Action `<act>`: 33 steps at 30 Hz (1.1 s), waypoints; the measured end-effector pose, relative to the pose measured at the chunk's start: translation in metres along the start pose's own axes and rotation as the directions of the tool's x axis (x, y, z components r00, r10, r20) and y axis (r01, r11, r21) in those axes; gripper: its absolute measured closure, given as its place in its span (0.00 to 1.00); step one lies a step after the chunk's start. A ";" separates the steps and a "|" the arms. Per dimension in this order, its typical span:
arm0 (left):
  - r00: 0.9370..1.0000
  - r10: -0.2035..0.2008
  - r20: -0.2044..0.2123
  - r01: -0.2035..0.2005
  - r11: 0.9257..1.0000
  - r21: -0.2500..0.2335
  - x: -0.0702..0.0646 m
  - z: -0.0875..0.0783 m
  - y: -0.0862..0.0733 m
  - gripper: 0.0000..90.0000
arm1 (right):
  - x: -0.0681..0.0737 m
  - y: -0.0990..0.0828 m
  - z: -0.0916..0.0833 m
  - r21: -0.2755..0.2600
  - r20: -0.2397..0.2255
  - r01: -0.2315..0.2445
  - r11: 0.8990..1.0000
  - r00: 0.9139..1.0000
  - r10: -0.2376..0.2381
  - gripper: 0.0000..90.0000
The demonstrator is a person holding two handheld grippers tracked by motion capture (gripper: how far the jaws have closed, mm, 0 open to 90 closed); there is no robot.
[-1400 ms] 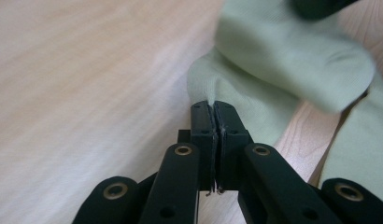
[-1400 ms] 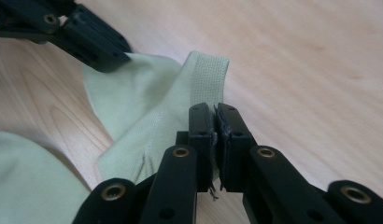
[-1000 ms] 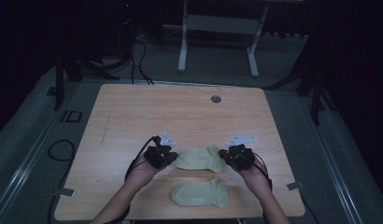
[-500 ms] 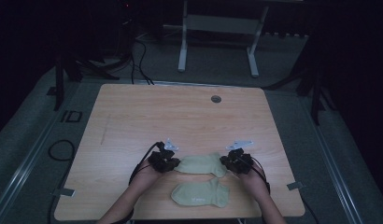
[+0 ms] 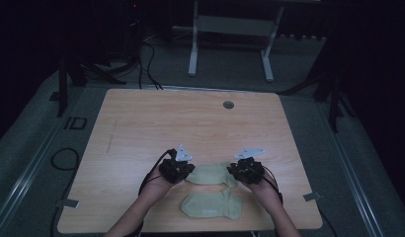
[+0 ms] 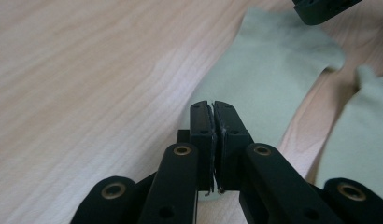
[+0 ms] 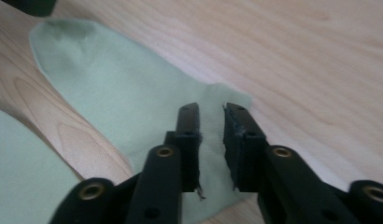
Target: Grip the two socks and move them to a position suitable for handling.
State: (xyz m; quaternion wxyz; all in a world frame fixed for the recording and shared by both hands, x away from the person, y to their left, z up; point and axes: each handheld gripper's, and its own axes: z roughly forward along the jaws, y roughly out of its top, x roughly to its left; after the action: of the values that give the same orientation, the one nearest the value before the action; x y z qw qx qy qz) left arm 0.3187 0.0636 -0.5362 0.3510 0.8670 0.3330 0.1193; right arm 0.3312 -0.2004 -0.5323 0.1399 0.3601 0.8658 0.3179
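While the left gripper [image 5: 189,168] stays shut at the far pale-green cotton sock [image 5: 213,174], the right gripper [image 5: 232,170], apart a second ago, has slid to its other end, jaws slightly parted over the fabric: a two-ended lift looks near.

We are looking at a dim lab or recording room, not a home: a plain wooden table [image 5: 190,128] with a cable hole [image 5: 228,104] stands on grey carpet [image 5: 299,89], black cables [image 5: 146,59] trail over the floor, a white metal frame [image 5: 230,44] and dark stands [image 5: 62,84] wait behind, and floor rails [image 5: 22,182] flank the table
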 end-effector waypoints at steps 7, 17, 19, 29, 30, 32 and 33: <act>0.999 -0.014 0.038 0.013 1.000 0.028 0.005 0.019 -0.014 0.83 | 0.000 -0.008 0.018 0.040 -0.003 0.042 0.998 0.999 -0.042 0.66; 0.999 0.039 0.027 -0.039 0.999 0.017 -0.002 0.020 -0.016 0.57 | -0.003 -0.016 0.014 0.028 -0.008 0.096 0.995 0.995 -0.096 0.57; 0.999 0.040 0.025 -0.040 0.999 0.016 -0.003 0.020 -0.017 0.58 | -0.006 -0.018 0.012 0.021 -0.017 0.091 0.996 0.996 -0.090 0.57; 0.999 0.045 0.023 -0.046 0.999 0.020 -0.006 0.022 -0.013 0.57 | -0.013 -0.018 0.011 0.040 -0.018 0.097 0.994 0.995 -0.096 0.56; 0.999 0.045 0.021 -0.046 0.999 0.020 -0.007 0.022 -0.013 0.57 | -0.013 -0.018 0.011 0.038 -0.020 0.093 0.995 0.996 -0.092 0.56; 0.999 0.040 0.027 -0.040 0.999 0.017 -0.007 0.022 -0.013 0.57 | -0.012 -0.017 0.011 0.040 -0.025 0.095 0.995 0.995 -0.094 0.54; 0.999 0.037 0.025 -0.037 0.999 0.016 -0.008 0.022 -0.013 0.57 | -0.012 -0.016 0.011 0.041 -0.030 0.096 0.994 0.995 -0.095 0.52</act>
State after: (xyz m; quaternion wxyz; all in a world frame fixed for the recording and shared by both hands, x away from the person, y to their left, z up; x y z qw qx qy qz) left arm 0.3165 0.0538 -0.5609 0.3460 0.8772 0.3135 0.1122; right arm 0.3360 -0.2122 -0.5510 0.1352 0.3166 0.8906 0.2972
